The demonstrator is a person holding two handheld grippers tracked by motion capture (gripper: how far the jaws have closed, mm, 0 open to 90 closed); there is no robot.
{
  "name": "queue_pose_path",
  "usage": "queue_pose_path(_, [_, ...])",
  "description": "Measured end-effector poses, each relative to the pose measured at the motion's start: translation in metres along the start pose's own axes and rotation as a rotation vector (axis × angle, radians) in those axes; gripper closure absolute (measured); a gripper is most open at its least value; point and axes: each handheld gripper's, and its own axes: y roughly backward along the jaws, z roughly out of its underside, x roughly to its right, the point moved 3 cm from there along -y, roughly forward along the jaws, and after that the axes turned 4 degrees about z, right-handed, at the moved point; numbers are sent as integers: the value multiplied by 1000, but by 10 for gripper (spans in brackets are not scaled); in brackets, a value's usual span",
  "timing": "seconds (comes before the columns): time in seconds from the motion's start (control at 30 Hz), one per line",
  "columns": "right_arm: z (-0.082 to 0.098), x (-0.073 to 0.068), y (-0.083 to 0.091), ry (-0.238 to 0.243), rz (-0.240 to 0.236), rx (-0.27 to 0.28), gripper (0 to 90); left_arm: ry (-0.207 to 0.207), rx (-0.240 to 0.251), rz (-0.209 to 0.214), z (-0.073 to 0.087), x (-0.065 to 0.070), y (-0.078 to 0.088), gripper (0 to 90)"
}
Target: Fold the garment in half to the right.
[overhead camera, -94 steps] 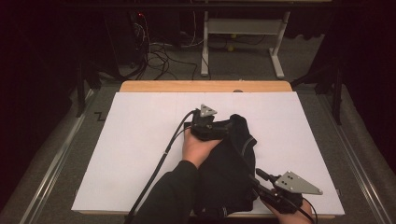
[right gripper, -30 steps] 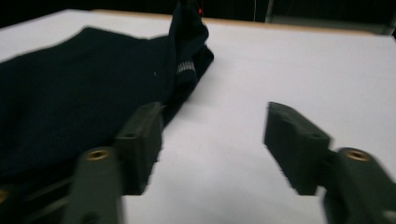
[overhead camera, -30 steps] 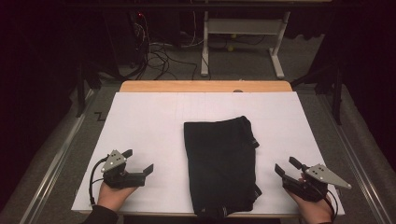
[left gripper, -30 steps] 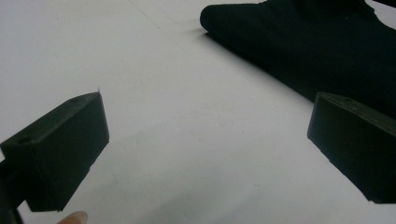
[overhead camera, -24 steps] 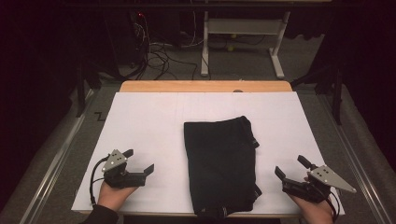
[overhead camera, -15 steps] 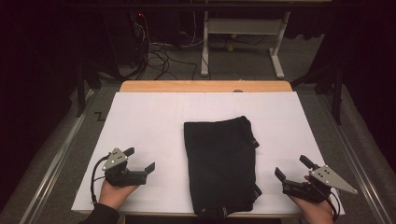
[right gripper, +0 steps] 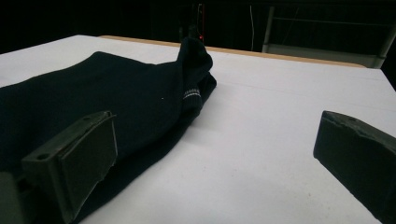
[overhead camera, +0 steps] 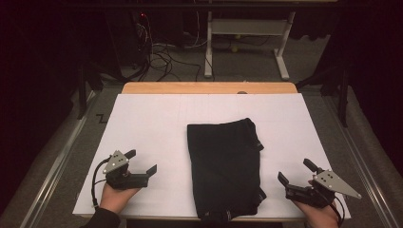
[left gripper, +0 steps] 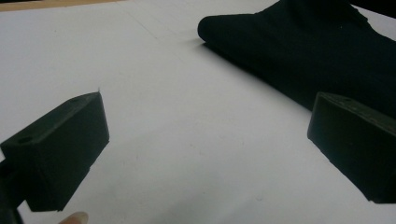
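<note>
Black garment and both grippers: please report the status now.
Left gripper open, empty, left of cloth. Right gripper jaws just opened, nothing between them. Black garment folded flat, mid-table, untouched. Nothing in the way.

Folded black cloth garment [overhead camera: 224,166] with a thin pale stitched band, on the white-covered worktop [overhead camera: 152,123] with a light wooden edge

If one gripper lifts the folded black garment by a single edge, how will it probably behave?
The folded black garment is soft cloth lying flat in layers, so it would probably droop and unfold rather than hold its shape. Its thicker bunched corner, seen in the right gripper view, suggests loose ends that may dangle. Pushed across the smooth white table cover, it would likely wrinkle more than slide.
</note>
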Motion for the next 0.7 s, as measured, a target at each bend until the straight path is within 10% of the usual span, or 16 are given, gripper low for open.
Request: queue_pose_path(0.7, [2, 3, 0, -8, 2, -2, 3, -2, 11, 1, -3, 1, -1, 0])
